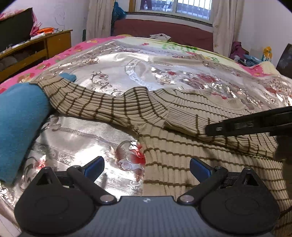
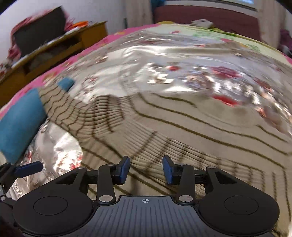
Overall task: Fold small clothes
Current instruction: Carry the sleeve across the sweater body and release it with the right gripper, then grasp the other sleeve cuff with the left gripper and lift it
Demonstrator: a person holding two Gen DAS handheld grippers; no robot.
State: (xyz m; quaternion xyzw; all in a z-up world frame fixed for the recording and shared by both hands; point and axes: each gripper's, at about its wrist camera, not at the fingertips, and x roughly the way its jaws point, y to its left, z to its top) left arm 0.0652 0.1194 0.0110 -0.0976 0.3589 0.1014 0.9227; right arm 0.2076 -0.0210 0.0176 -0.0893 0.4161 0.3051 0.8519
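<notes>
Left gripper [image 1: 147, 168]: jaws spread wide, blue pads well apart, nothing between them; hovering over the silvery flowered bedspread [image 1: 76, 131] at the edge of the striped sweater [image 1: 182, 160]. Right gripper [image 2: 146, 170]: jaws partly parted, blue pads apart with only air between, holding nothing, hanging just above the ribbed beige knit; right wrist view smeared, so fine detail lost. Seen from the left wrist view as a black finger reaching in from the right over the folded sleeve [image 1: 191, 124].

Sweater spread on the bed, beige with brown stripes, one long sleeve stretched out to the left, cuff end lying against a blue garment [image 1: 20, 127]. Small blue piece [image 1: 67, 77] just beyond that cuff. Pink flowered blanket [image 1: 54, 60] under the bedspread. Wooden cabinet [image 1: 45, 47] off to the left, window [image 1: 175, 7] and curtains at the far wall, dark red surface below it
</notes>
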